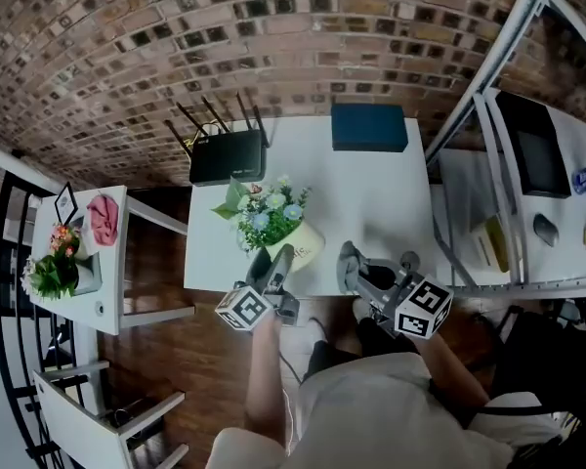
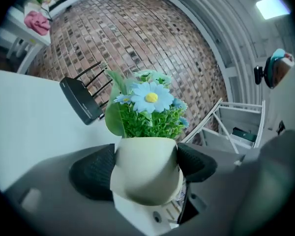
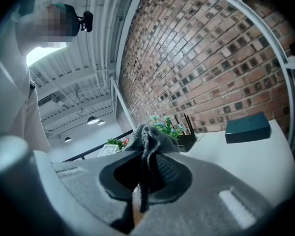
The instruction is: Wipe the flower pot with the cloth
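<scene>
A cream flower pot (image 1: pixel 303 243) with blue and white artificial flowers (image 1: pixel 267 213) is at the white table's (image 1: pixel 391 203) near edge, its flowers leaning toward the far left. My left gripper (image 1: pixel 277 265) is shut on the pot. In the left gripper view the pot (image 2: pixel 147 168) fills the gap between the black pads (image 2: pixel 92 172). Just right of it, my right gripper (image 1: pixel 355 270) is shut on a grey cloth (image 1: pixel 349 259). In the right gripper view the cloth (image 3: pixel 150 139) bunches up out of the jaws. Cloth and pot stay apart.
A black router (image 1: pixel 227 155) with antennas and a dark blue box (image 1: pixel 369 127) stand at the table's far side. A small side table (image 1: pixel 107 311) at left carries a pink cloth (image 1: pixel 103 218) and another plant (image 1: pixel 55 268). A metal shelf (image 1: pixel 527 164) stands at right.
</scene>
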A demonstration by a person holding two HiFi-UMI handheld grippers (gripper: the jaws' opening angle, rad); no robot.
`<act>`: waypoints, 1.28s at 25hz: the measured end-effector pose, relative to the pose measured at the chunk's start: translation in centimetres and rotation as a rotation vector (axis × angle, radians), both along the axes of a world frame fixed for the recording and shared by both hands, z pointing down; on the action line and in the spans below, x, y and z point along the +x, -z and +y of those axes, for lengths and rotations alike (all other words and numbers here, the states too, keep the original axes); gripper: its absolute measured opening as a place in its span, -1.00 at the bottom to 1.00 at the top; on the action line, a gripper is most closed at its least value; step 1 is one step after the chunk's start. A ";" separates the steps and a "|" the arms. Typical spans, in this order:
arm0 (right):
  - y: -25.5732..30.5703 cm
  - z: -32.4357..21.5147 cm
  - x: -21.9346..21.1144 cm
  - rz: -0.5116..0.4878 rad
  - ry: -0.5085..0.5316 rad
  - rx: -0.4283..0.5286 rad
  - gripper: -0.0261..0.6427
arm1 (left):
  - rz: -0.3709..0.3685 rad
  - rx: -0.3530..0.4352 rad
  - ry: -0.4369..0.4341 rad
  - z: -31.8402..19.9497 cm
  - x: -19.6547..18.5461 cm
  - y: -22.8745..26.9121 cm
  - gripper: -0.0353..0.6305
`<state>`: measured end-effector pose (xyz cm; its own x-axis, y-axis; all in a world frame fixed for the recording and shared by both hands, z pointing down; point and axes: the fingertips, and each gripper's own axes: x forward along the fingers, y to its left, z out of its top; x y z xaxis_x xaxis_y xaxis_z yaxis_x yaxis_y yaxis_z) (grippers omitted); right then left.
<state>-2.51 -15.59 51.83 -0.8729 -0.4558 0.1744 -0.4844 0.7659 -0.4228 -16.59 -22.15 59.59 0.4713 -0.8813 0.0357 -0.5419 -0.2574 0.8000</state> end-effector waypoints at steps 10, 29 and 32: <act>-5.5 0.1 0.9 0.070 -0.007 -0.117 -0.92 | -0.488 -0.006 -0.164 -1.8 4.1 -10.6 0.37; -6.6 2.5 0.8 0.071 -0.075 -0.114 -0.92 | -0.799 0.072 -0.274 5.7 4.8 -11.0 0.57; -4.9 3.1 0.2 0.077 -0.110 -0.049 -0.92 | -0.769 0.095 -0.212 6.9 3.4 -6.4 0.42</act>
<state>-2.29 -12.54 56.70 -0.8013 -0.5375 0.2627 -0.5966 0.6858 -0.4167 -13.17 -15.24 66.00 0.5027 -0.7915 0.3475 -0.8644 -0.4645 0.1924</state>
